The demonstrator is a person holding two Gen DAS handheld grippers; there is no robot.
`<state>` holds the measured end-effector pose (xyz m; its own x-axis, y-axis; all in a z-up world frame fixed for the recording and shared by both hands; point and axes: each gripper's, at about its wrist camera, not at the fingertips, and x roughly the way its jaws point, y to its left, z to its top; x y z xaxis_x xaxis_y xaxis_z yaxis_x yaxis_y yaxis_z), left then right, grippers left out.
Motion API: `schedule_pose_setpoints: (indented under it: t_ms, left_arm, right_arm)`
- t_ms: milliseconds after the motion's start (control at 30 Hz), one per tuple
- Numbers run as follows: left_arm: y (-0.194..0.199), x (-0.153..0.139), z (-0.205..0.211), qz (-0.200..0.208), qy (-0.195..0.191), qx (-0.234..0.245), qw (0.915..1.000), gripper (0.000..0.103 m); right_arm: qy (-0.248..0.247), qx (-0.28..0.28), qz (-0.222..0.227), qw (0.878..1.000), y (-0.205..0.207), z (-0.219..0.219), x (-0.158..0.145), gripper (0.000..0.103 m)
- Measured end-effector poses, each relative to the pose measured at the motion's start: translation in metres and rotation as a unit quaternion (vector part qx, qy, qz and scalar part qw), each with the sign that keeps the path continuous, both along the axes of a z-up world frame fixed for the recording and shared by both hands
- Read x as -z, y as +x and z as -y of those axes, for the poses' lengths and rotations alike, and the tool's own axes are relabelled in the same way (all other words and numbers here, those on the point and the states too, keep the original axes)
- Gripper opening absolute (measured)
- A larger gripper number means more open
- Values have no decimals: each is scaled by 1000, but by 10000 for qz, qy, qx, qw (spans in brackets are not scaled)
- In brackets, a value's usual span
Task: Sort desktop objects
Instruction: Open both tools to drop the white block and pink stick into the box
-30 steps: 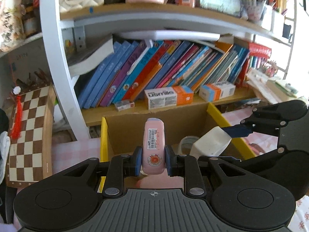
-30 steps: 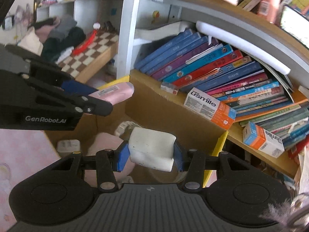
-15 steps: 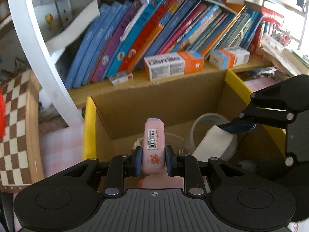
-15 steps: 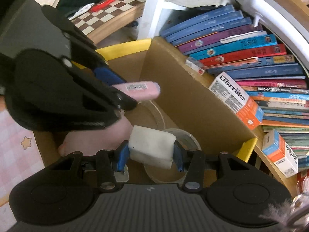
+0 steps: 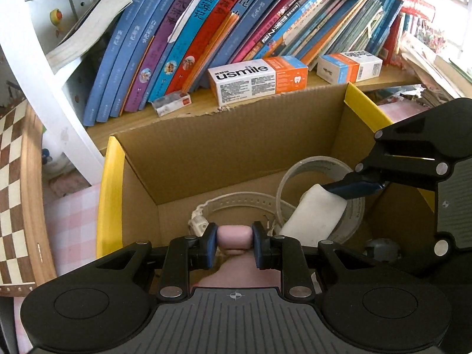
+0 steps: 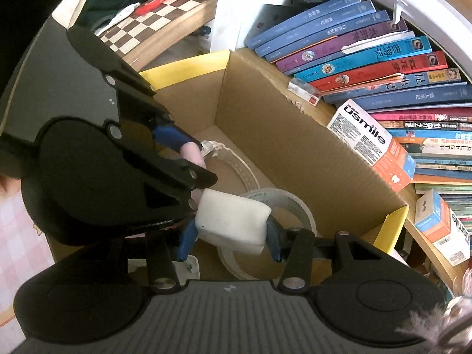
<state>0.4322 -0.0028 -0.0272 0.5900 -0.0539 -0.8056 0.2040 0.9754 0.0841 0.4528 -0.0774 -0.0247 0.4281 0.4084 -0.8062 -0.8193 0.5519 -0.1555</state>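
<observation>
The pink tube [image 5: 234, 236], small, smooth and round-ended like a lip balm or glue stick, sits clamped between the blue pads of the left gripper [image 5: 234, 240], tipped nose-down over the near left part of the cardboard box [image 5: 224, 147], which suggests it is about to be dropped inside with the other sorted bits. Just to its right, the right gripper [image 6: 230, 233] grasps a white eraser-like block [image 6: 233, 224], soft-looking and matte with rounded corners and a few dark specks; it hangs over the roll of clear tape [image 6: 283, 206] on the box floor, nearer the right wall. A pale perforated strap [image 5: 236, 203], rubbery and curved like a watch band, lies on the floor towards the back wall. The box is plain corrugated brown board with yellow-faced side flaps, its back rim ragged, and it stands tight against the wooden shelf [image 5: 265, 100], probably so that it stays put while both tools reach in. On that shelf an orange and white usmile carton [image 5: 256, 79] lies in front of leaning glossy books [image 5: 188, 38].
</observation>
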Motion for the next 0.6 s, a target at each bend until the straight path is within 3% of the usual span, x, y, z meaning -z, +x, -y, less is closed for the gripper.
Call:
schedule_pose_setpoints:
  t_ms: [167,367,467,600]
  left_arm:
    - [-5,-8,0,127,-88,14,9999,37]
    - [-19,-28,-4,580,-137,-99,9982,59]
    - [-28,-40,-6,859,-123,-190,9960,71]
    - [-44,-55,-8,1169,-152,-246,9927,77]
  right_arm:
    - [117,126,3,9999,-1,3,-3,51]
    - [468,348,159,9982,-7,14,-18,74]
    - [667,445,253,9965,-14,19,-29,80]
    - [924,645,342,9930,-23,29,-42,84]
